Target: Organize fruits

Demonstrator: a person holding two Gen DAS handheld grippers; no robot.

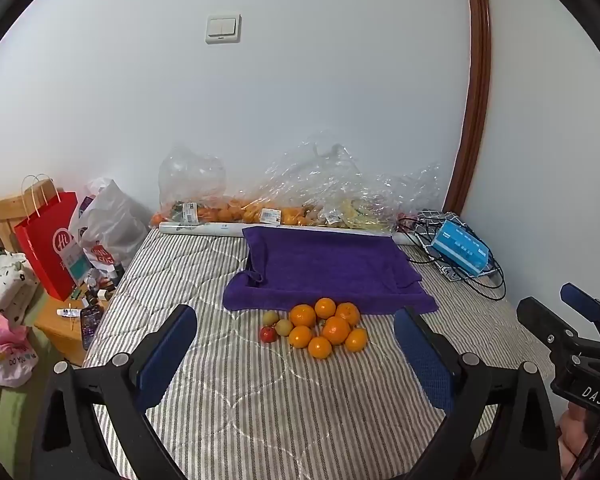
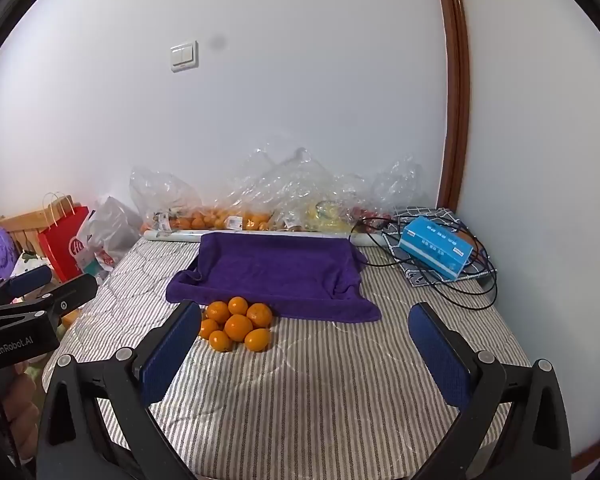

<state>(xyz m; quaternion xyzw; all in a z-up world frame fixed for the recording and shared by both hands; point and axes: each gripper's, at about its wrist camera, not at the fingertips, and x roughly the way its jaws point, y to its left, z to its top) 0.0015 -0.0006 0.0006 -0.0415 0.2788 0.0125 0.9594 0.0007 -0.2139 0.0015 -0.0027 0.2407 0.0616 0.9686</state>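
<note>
Several oranges (image 1: 328,330) lie in a cluster on the striped mattress (image 1: 260,408), just in front of a purple towel (image 1: 328,268). To their left lie two small yellow-green fruits (image 1: 278,323) and a small red one (image 1: 268,335). My left gripper (image 1: 296,352) is open and empty, hovering before the fruits. My right gripper (image 2: 304,348) is open and empty; the oranges (image 2: 238,324) sit by its left finger, which hides the small fruits. The purple towel (image 2: 280,272) lies behind them.
Clear plastic bags of fruit (image 1: 284,200) line the wall at the back. A blue tissue box (image 1: 462,252) with black cables sits at the back right. A red paper bag (image 1: 50,240) and clutter stand on a wooden nightstand at the left.
</note>
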